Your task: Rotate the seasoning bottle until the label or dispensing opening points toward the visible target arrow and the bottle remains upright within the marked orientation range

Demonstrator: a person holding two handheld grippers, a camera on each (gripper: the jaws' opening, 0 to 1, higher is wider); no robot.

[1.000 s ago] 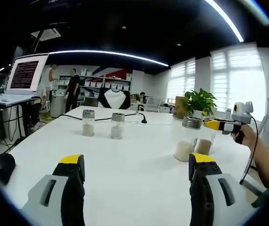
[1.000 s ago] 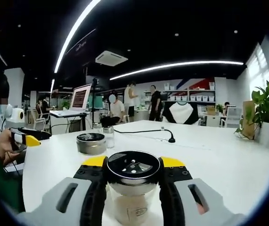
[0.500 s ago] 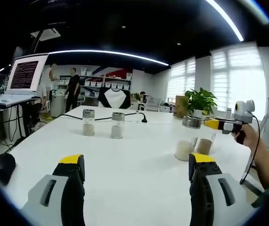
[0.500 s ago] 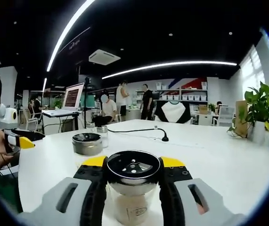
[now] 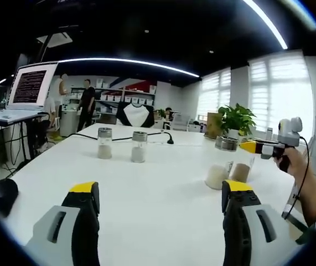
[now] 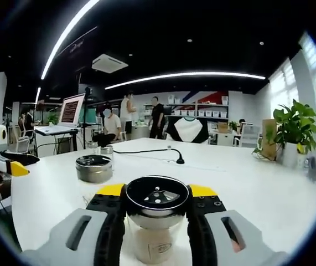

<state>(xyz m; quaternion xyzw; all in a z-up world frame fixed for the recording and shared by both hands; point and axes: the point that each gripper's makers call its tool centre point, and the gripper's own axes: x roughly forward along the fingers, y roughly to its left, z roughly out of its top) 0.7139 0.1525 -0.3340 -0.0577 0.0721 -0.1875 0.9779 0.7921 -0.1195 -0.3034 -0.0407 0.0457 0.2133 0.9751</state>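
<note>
The right hand-held gripper (image 6: 156, 208) is clamped on the seasoning bottle (image 6: 156, 221), its jaws pressed against the glass just under the perforated black lid; the bottle stands upright on the white desk (image 6: 246, 188). A second bottle (image 6: 93, 168) with a metal lid stands at about 10 o'clock from it. In the left gripper view, the left hand-held gripper (image 5: 160, 191) hangs over the desk with its jaws wide apart, and two small shakers (image 5: 104, 143) (image 5: 139, 147) stand at 12 o'clock beyond it.
</note>
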